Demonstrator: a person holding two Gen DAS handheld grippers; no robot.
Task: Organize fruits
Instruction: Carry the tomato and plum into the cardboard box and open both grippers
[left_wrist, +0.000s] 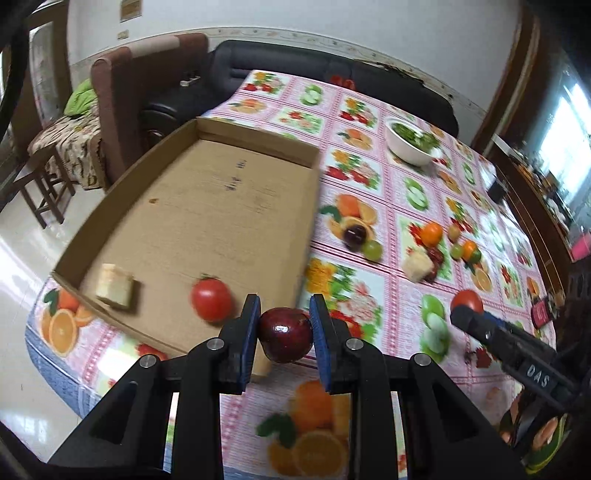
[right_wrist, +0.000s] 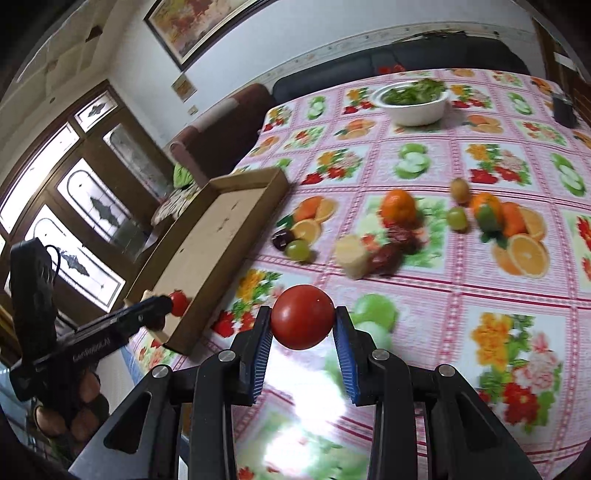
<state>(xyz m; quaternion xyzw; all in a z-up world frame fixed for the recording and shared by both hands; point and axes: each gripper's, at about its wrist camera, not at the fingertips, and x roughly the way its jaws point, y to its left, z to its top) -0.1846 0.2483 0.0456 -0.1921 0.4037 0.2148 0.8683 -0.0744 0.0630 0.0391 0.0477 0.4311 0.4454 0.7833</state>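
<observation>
Your left gripper (left_wrist: 283, 317) clamped on a dark red apple (left_wrist: 285, 336) beside the cardboard tray (left_wrist: 207, 206), your right gripper (right_wrist: 303, 325) clamped on a tomato (right_wrist: 302, 316) above the tablecloth (right_wrist: 480, 295)

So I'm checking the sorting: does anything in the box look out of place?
Yes. The cardboard box holds a tomato and a pale cake-like block, which doesn't look like fruit. A similar block sits among the loose fruit.

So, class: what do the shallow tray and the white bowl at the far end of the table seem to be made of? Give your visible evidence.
Tray: brown cardboard, matt, judging by its folded walls, raw edges and dull fibrous surface. White bowl: smooth and slightly glossy, probably ceramic or plastic; the pictures cannot settle which.
</observation>
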